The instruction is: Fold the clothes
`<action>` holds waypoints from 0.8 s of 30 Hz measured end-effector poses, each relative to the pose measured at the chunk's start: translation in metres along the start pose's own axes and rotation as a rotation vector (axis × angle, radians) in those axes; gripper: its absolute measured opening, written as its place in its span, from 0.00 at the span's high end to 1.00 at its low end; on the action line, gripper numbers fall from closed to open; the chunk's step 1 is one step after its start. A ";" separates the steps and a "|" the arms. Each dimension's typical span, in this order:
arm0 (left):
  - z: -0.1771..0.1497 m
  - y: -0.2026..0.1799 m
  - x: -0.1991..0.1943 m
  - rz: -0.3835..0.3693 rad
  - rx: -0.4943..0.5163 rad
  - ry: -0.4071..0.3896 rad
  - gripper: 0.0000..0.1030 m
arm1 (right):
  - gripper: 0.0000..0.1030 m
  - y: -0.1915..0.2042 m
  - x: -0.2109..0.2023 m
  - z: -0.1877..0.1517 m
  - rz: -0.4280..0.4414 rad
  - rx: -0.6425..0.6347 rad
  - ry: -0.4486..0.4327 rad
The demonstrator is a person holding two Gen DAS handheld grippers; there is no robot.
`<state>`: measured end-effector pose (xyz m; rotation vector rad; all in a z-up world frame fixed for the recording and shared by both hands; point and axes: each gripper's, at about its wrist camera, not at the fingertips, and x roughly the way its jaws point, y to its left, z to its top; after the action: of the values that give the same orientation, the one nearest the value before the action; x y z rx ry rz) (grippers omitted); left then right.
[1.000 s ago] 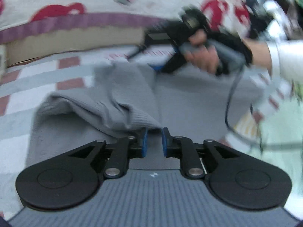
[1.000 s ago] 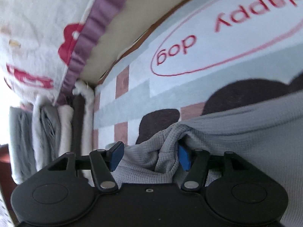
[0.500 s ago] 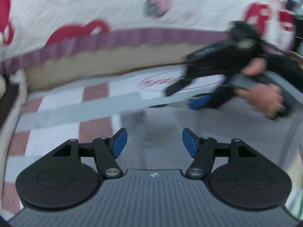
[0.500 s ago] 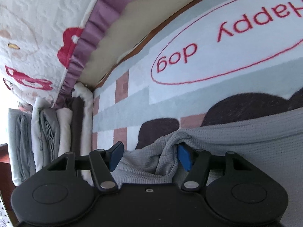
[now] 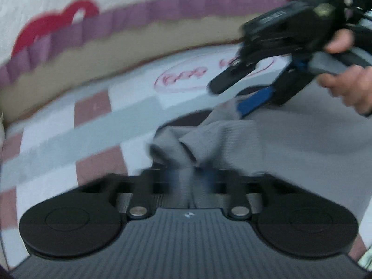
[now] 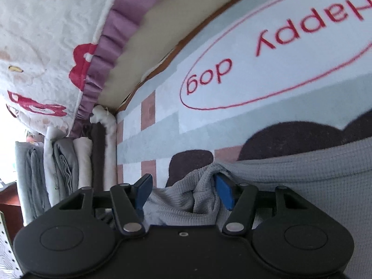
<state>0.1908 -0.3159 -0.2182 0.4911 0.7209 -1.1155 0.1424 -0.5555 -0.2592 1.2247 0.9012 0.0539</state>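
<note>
A grey knit garment (image 5: 290,144) lies spread on the patterned carpet (image 5: 93,127). In the left wrist view a bunched corner of it runs up between the fingers of my left gripper (image 5: 189,181). The picture is blurred, but its jaws are closing and pinch this corner. Further back a hand (image 5: 348,88) holds my right gripper (image 5: 226,100) at the garment's far corner. In the right wrist view the right gripper (image 6: 183,193) stands wide. Crumpled grey garment (image 6: 302,174) lies between its pads (image 6: 224,194) and drapes over the right one.
The carpet carries a red oval with "Happy dog" (image 6: 267,53). Behind it stands a bed with a white quilt and purple ruffle (image 6: 111,34). A stack of folded clothes (image 6: 65,162) sits at the left by the bed's corner.
My left gripper let go of a raised fold, opened wide, swung to the garment's near corner and closed on it. The right gripper has hardly moved.
</note>
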 end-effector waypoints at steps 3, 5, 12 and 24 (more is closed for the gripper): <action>-0.001 -0.014 -0.022 -0.071 -0.014 -0.089 0.89 | 0.35 0.002 0.002 0.004 0.003 0.001 0.025; -0.002 -0.031 -0.033 -0.110 -0.012 -0.114 0.89 | 0.32 0.006 0.003 0.005 0.002 -0.011 0.037; -0.026 -0.088 -0.043 -0.311 -0.135 -0.094 0.41 | 0.30 0.025 0.004 0.003 -0.022 -0.123 0.071; -0.094 0.053 -0.108 0.045 -0.765 -0.052 0.41 | 0.31 0.026 0.004 -0.007 -0.058 -0.302 0.070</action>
<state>0.1868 -0.1636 -0.2025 -0.1706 1.0137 -0.7279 0.1512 -0.5381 -0.2405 0.9203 0.9511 0.1816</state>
